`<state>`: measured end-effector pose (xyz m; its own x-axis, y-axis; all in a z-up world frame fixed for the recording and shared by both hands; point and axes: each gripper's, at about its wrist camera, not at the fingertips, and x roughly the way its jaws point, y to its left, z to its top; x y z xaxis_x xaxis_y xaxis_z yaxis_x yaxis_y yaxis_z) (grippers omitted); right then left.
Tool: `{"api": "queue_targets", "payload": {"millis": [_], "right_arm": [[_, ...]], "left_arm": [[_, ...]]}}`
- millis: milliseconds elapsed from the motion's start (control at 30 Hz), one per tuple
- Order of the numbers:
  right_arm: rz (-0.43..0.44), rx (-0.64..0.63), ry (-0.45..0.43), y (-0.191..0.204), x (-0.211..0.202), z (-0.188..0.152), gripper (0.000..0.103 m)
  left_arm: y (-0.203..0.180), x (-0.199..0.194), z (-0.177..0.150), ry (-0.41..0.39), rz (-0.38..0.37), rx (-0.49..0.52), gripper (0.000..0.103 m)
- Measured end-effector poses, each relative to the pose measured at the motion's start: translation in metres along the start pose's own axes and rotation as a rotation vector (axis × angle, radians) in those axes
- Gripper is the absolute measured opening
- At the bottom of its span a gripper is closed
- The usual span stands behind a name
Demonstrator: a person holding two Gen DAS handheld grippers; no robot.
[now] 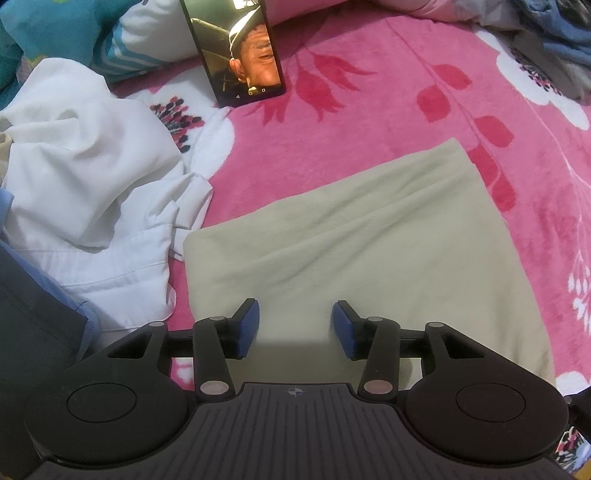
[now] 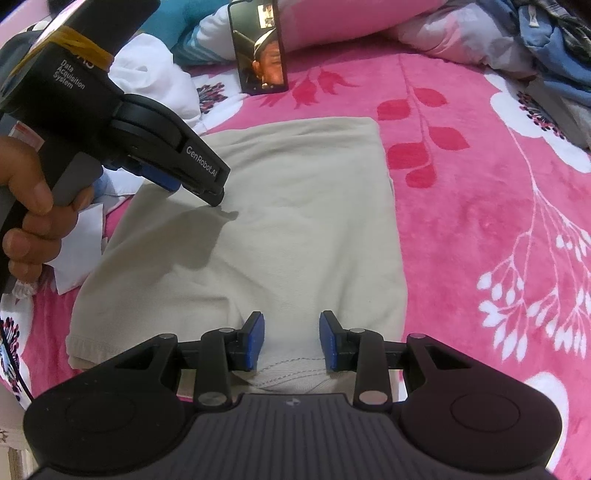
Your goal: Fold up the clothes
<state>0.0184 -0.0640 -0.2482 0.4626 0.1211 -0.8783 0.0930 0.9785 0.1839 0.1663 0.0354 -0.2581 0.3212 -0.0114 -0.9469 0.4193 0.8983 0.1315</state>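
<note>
A beige garment (image 1: 369, 240) lies folded into a flat rectangle on the pink floral blanket (image 1: 351, 122); it also shows in the right wrist view (image 2: 288, 221). My left gripper (image 1: 295, 328) is open and empty just above the garment's near left part. In the right wrist view the left gripper (image 2: 199, 184) hovers over the garment's left side, held by a hand. My right gripper (image 2: 291, 339) is open and empty over the garment's near edge, where a ribbed collar (image 2: 288, 373) shows.
A crumpled white shirt (image 1: 92, 192) lies to the left of the garment. A phone (image 1: 236, 51) leans against pillows (image 2: 351, 22) at the back. A pile of blue and grey clothes (image 2: 546, 48) sits at the back right.
</note>
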Motion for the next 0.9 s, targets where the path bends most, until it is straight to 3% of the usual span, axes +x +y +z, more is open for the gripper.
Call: {"api": "queue_targets", "payload": {"millis": [900], "right_arm": [[-0.056, 0.002, -0.06, 0.006, 0.0, -0.01, 0.044]], "left_arm": [[-0.002, 0.0, -0.002, -0.005, 0.008, 0.009, 0.047]]}}
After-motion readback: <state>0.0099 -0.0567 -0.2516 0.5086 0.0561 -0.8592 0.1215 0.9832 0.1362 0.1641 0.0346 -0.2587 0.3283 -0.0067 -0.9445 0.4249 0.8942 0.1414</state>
